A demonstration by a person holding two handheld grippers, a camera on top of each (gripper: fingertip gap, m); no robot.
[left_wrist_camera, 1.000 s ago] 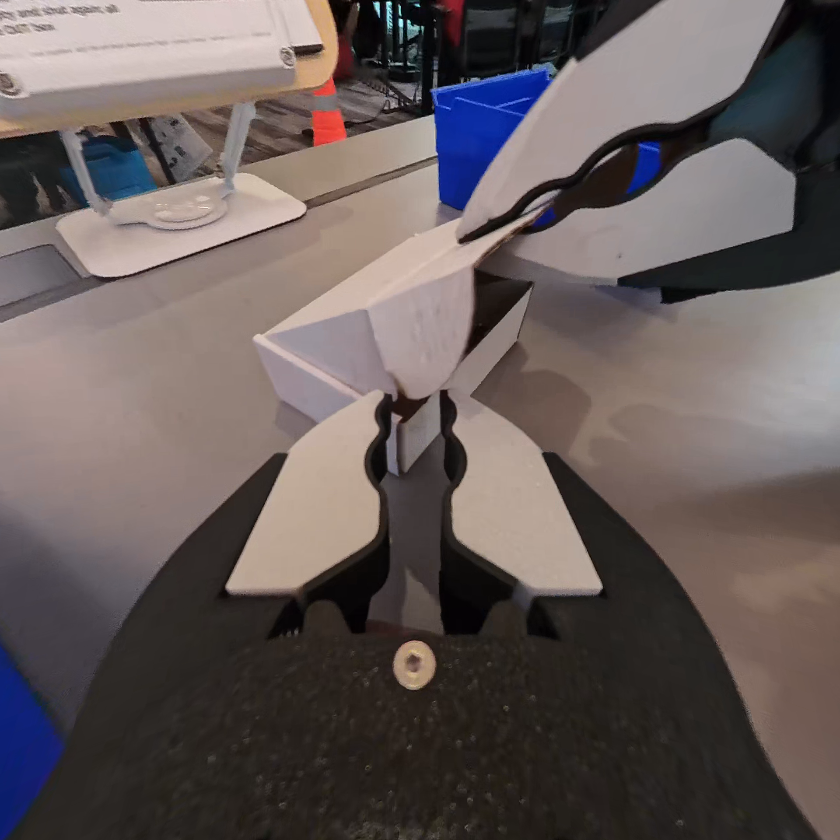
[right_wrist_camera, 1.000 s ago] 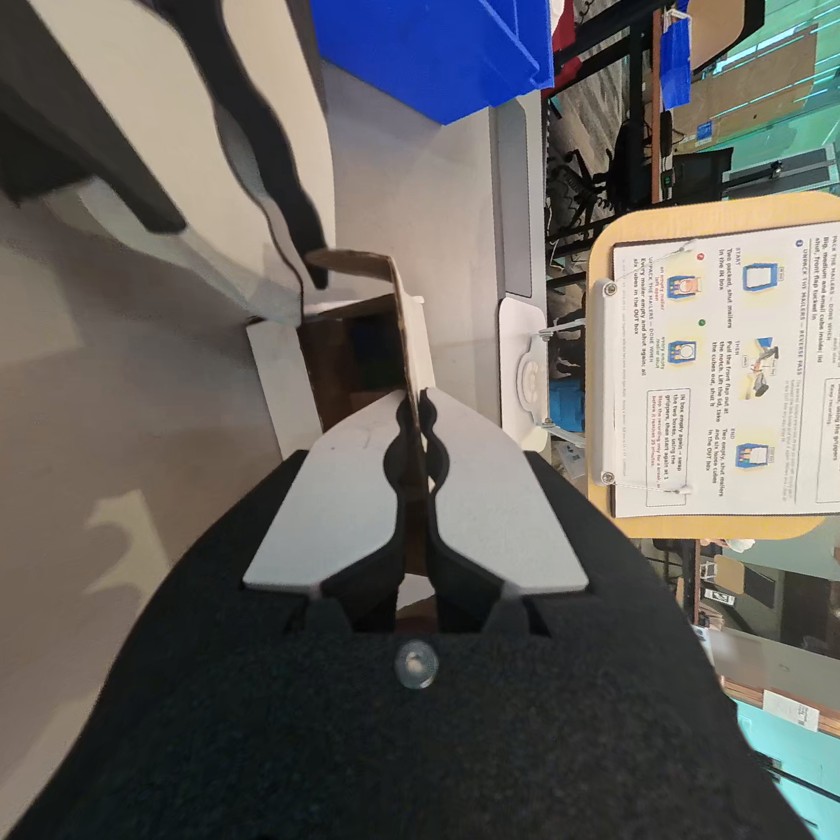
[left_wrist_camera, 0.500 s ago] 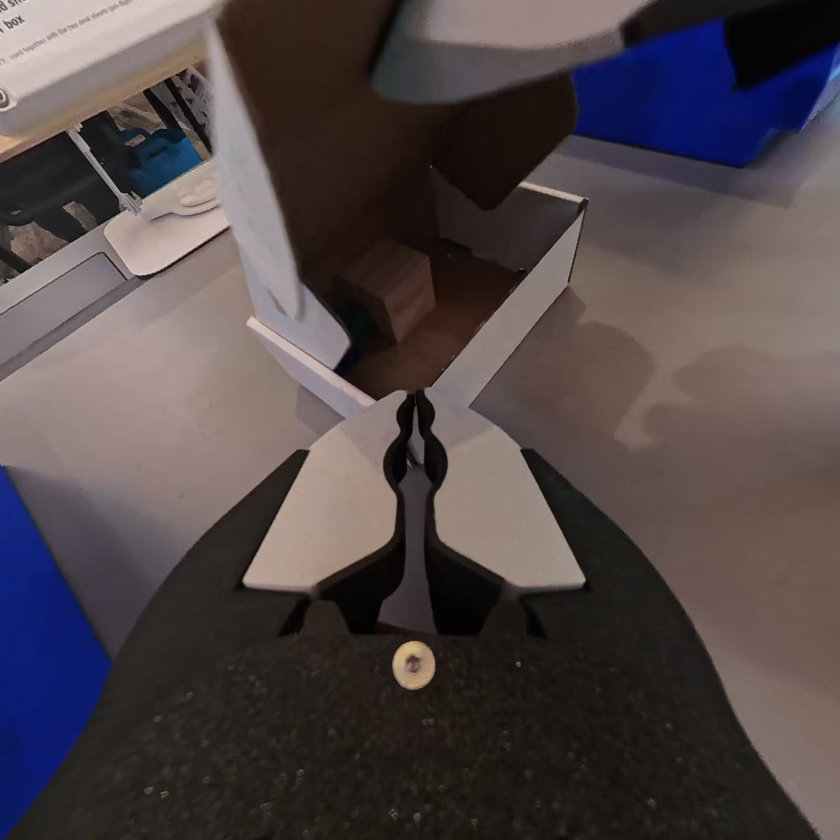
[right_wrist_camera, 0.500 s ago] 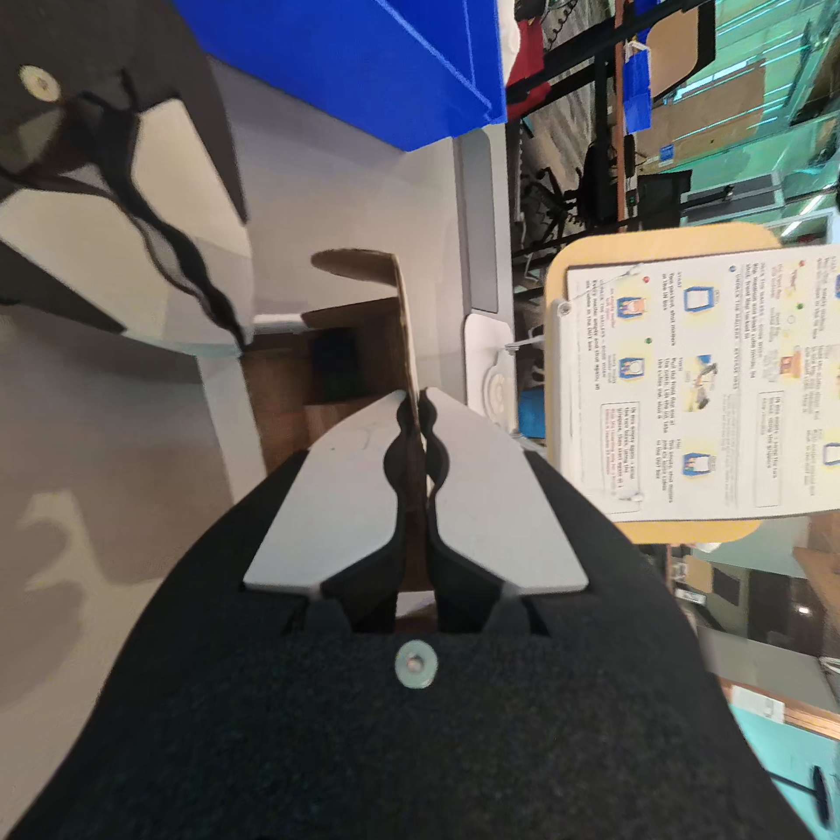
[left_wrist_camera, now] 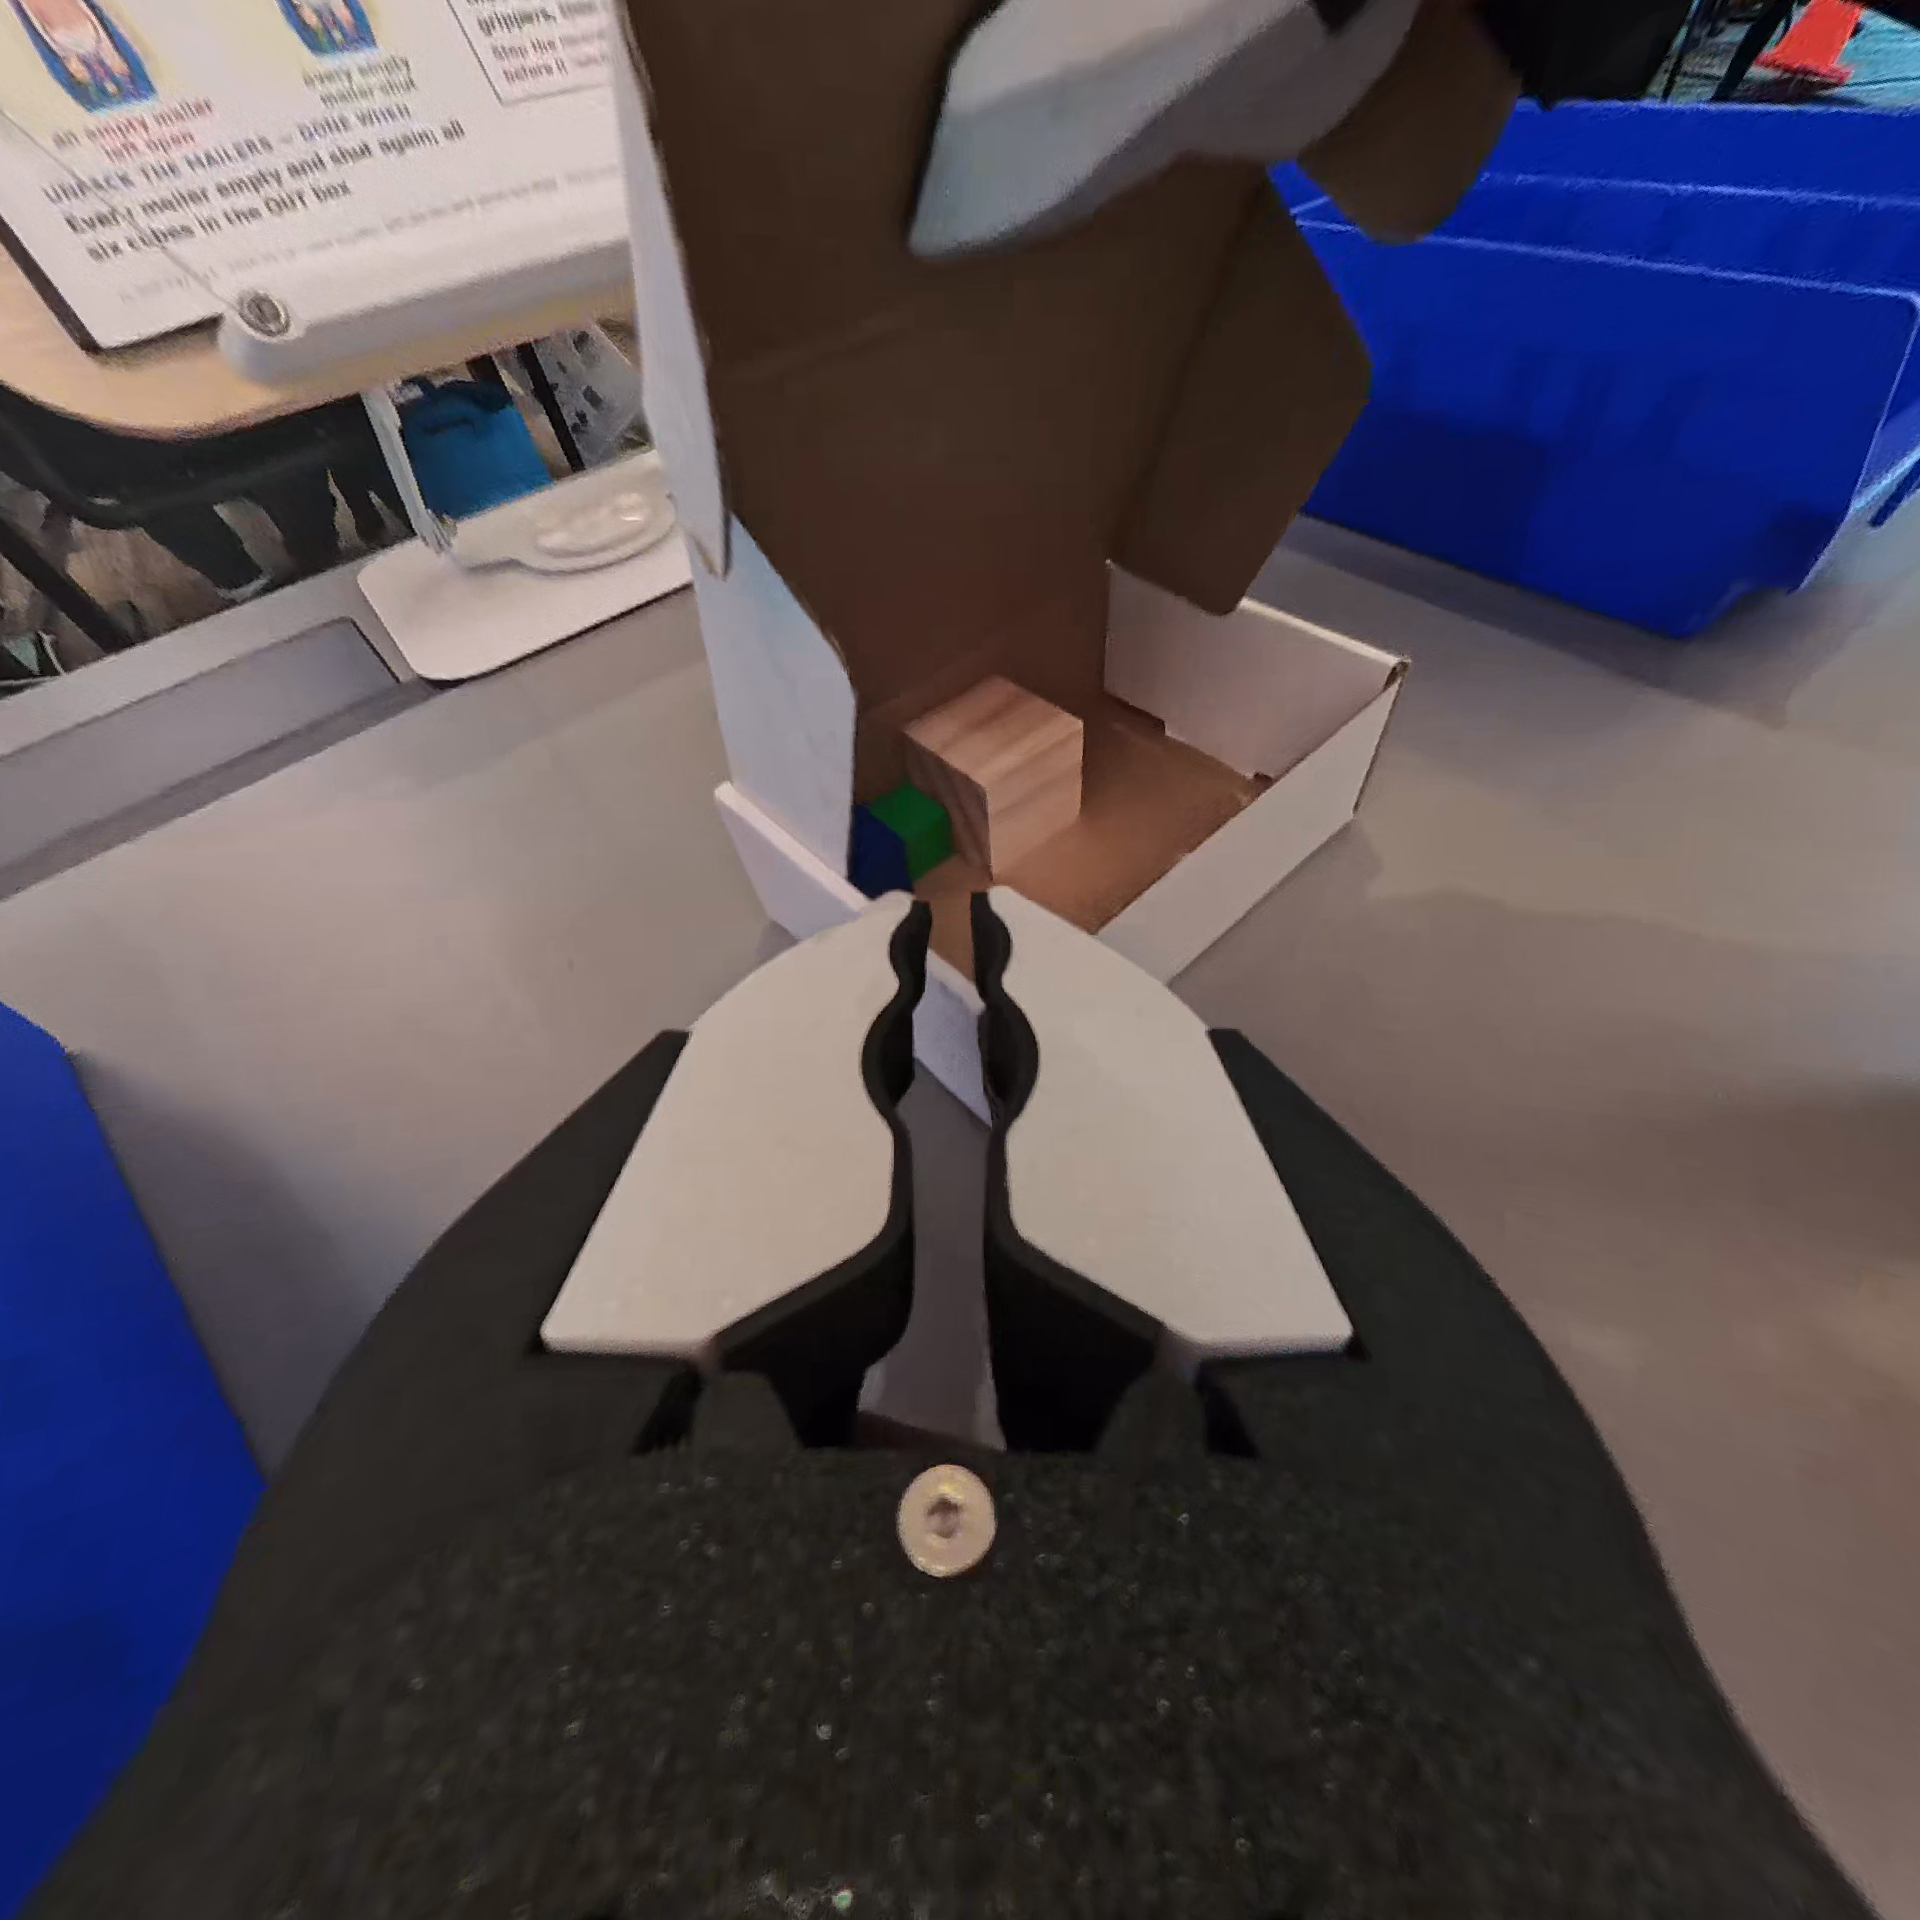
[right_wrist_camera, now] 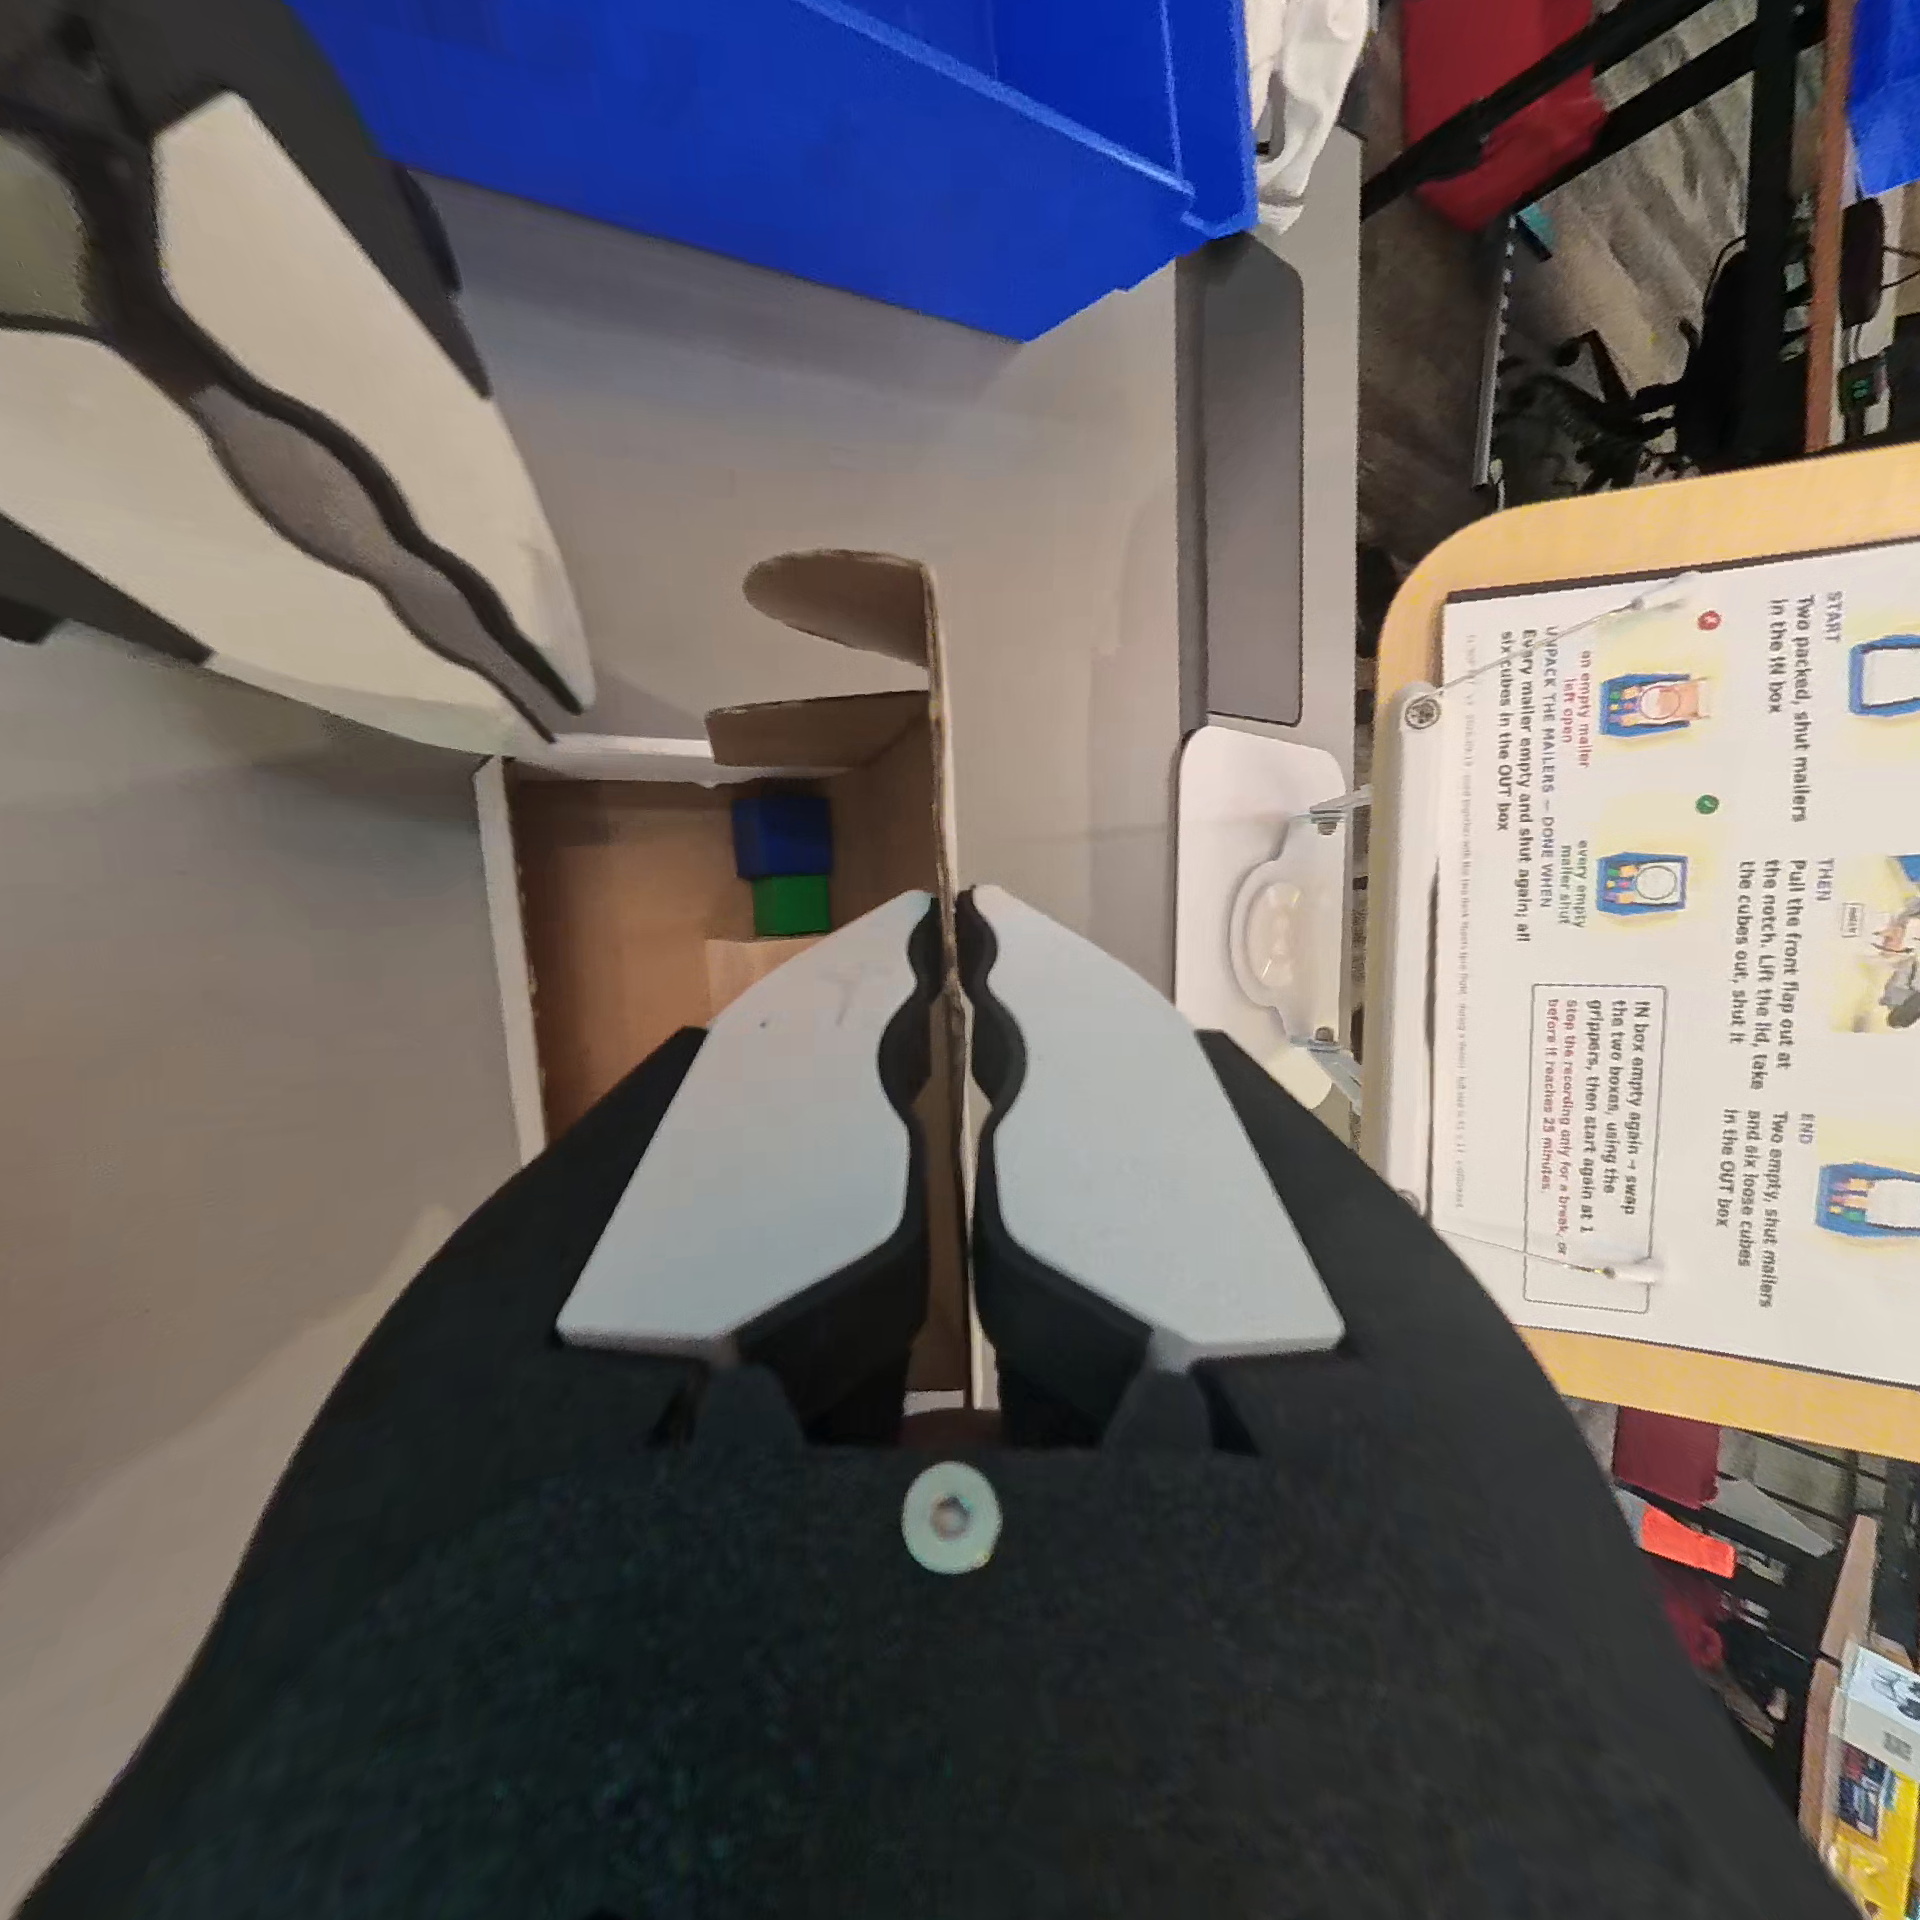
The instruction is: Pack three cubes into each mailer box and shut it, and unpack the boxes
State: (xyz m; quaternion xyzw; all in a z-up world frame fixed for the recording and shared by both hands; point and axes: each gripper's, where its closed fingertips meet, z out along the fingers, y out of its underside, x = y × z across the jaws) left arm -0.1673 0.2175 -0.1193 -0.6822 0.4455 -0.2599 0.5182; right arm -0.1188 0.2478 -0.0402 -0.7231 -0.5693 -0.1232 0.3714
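A white mailer box (left_wrist_camera: pixel 1278 790) stands open on the grey table. Inside lie a wooden cube (left_wrist_camera: pixel 997 769), a green cube (left_wrist_camera: pixel 914 826) and a blue cube (left_wrist_camera: pixel 878 852). My right gripper (right_wrist_camera: pixel 945 914) is shut on the edge of the brown lid (right_wrist_camera: pixel 940 727) and holds it upright; one of its fingers (left_wrist_camera: pixel 1091 135) shows at the top of the left wrist view. My left gripper (left_wrist_camera: pixel 948 912) sits over the box's near corner, its fingers a narrow gap apart around the wall. From the right wrist view I see the blue cube (right_wrist_camera: pixel 781 836), the green cube (right_wrist_camera: pixel 792 904) and the left gripper (right_wrist_camera: pixel 566 712).
A large blue bin (left_wrist_camera: pixel 1610 364) stands behind the box on the right, and shows at the top of the right wrist view (right_wrist_camera: pixel 779 135). Another blue bin (left_wrist_camera: pixel 83 1299) is at the near left. An instruction board on a white stand (right_wrist_camera: pixel 1662 935) rises beyond the box. About 10 cm separates my left fingertips from my right. The wooden cube (left_wrist_camera: pixel 997 769) sits 8 cm or so from the ends of my left fingers.
The right gripper has swung the lid from nearly closed to upright, so the cubes now show. The left gripper closed on the box's near corner, then its fingers parted slightly.
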